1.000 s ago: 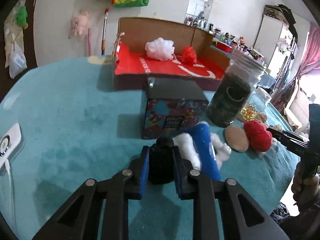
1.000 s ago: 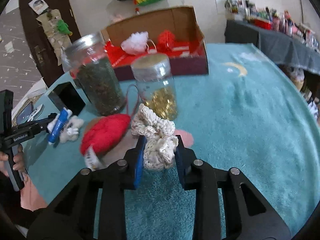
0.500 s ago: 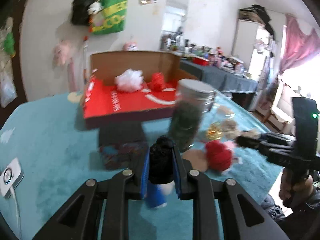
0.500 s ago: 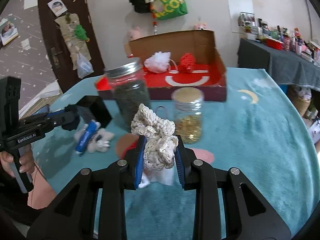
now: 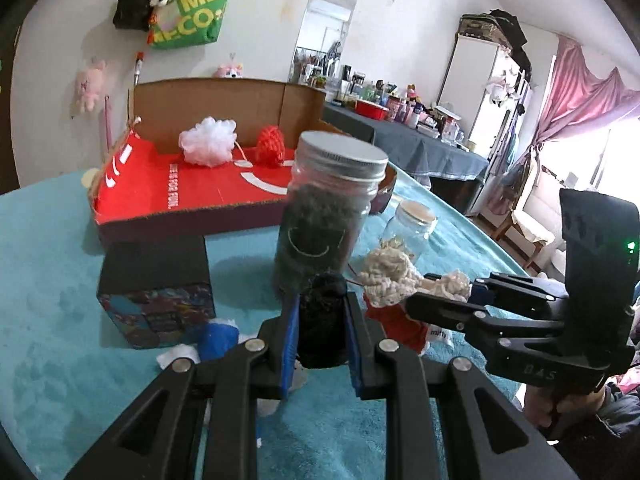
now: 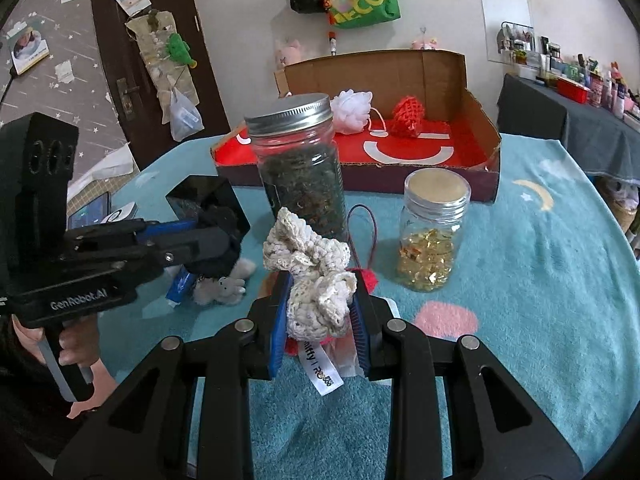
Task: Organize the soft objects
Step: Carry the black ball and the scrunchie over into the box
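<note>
Here the left gripper (image 5: 322,334) clamps an upright black pom-pom (image 5: 322,320); right gripper (image 6: 320,316) clamps an upright cream crochet piece (image 6: 314,276).

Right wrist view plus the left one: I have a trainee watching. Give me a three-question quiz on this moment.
1. True or false: the right hand-held gripper is shut on the cream crocheted piece.
2. What already lies in the red cardboard box? A) white pouf and red knitted ball B) two jars C) a blue tube
3. Fill in: the left hand-held gripper grips a ____ soft item.

Key: 1 true; 2 A; 3 black.
</note>
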